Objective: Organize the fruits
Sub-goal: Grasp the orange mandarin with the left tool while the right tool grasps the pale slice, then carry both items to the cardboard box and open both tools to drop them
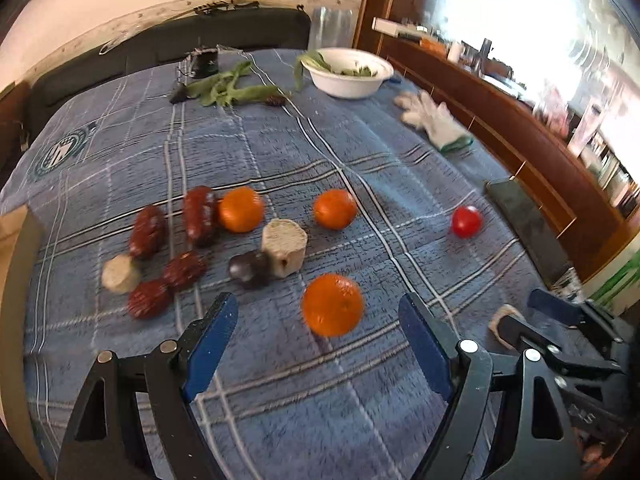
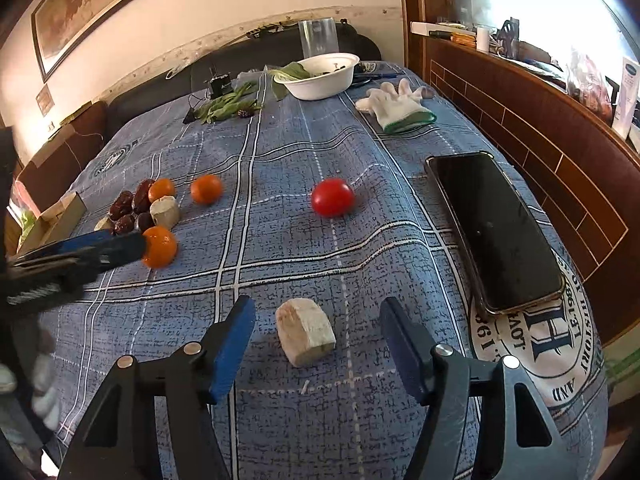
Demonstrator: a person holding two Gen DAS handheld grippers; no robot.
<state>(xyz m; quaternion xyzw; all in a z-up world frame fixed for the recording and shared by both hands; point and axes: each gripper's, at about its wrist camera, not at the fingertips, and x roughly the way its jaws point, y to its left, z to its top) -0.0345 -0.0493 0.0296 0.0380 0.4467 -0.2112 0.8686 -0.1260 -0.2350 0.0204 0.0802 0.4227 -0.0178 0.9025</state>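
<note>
On the blue plaid cloth lie three oranges: a near one (image 1: 333, 304) just ahead of my open left gripper (image 1: 318, 316), and two farther ones (image 1: 241, 209) (image 1: 334, 208). Several dark red dates (image 1: 199, 216) cluster at the left with a dark plum (image 1: 250, 269) and pale root chunks (image 1: 284, 246). A red tomato (image 1: 466, 221) (image 2: 332, 197) lies apart at the right. My right gripper (image 2: 318, 320) is open around another pale chunk (image 2: 306, 332), not touching it. The left gripper shows in the right wrist view (image 2: 100, 250) beside the near orange (image 2: 160, 247).
A white bowl (image 2: 320, 80) with greens stands at the far end, loose green leaves (image 1: 228, 88) beside it. A white glove (image 2: 394, 106) and a black phone (image 2: 496, 228) lie at the right. A wooden ledge runs along the right; a cardboard box (image 2: 52, 220) sits at the left edge.
</note>
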